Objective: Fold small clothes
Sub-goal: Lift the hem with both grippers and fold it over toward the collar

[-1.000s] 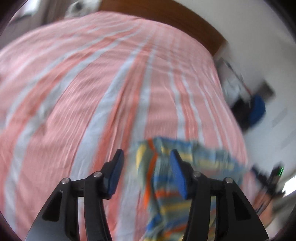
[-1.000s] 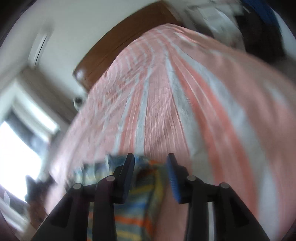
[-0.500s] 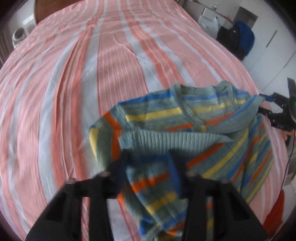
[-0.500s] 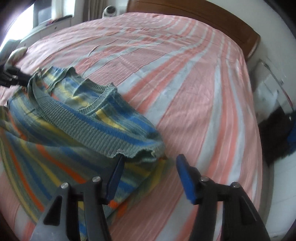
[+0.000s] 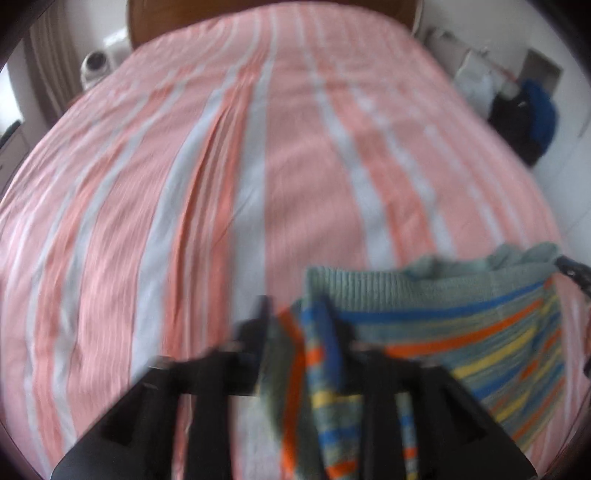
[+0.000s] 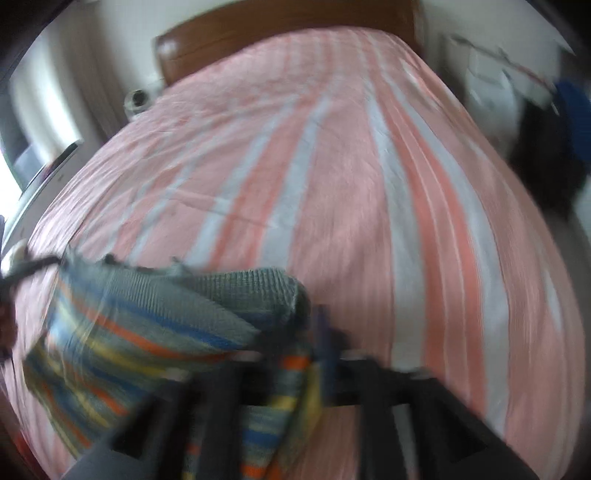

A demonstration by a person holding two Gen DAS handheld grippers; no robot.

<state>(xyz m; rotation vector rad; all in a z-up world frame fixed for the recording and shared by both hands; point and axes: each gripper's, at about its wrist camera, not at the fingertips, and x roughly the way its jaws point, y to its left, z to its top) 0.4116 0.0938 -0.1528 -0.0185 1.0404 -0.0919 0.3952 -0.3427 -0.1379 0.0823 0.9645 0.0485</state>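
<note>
A small striped knit sweater point(image 5: 461, 332), grey-green with blue, orange and yellow bands, hangs stretched between my two grippers above the bed. My left gripper point(image 5: 301, 325) is shut on its left edge, with cloth bunched between the jaws. In the right wrist view the sweater point(image 6: 147, 325) spreads to the left, and my right gripper point(image 6: 299, 347) is shut on its right edge. Both views are blurred by motion.
The bed point(image 5: 258, 166) has a pink and white striped sheet and a wooden headboard point(image 6: 280, 29) at the far end. A white device point(image 5: 96, 62) sits beyond the bed's far left corner. Dark and blue bags point(image 5: 532, 118) lie at the right.
Both grippers have closed on the sweater's edges and lifted it off the sheet. Half a second ago it lay on the bed with the jaws open around it.
</note>
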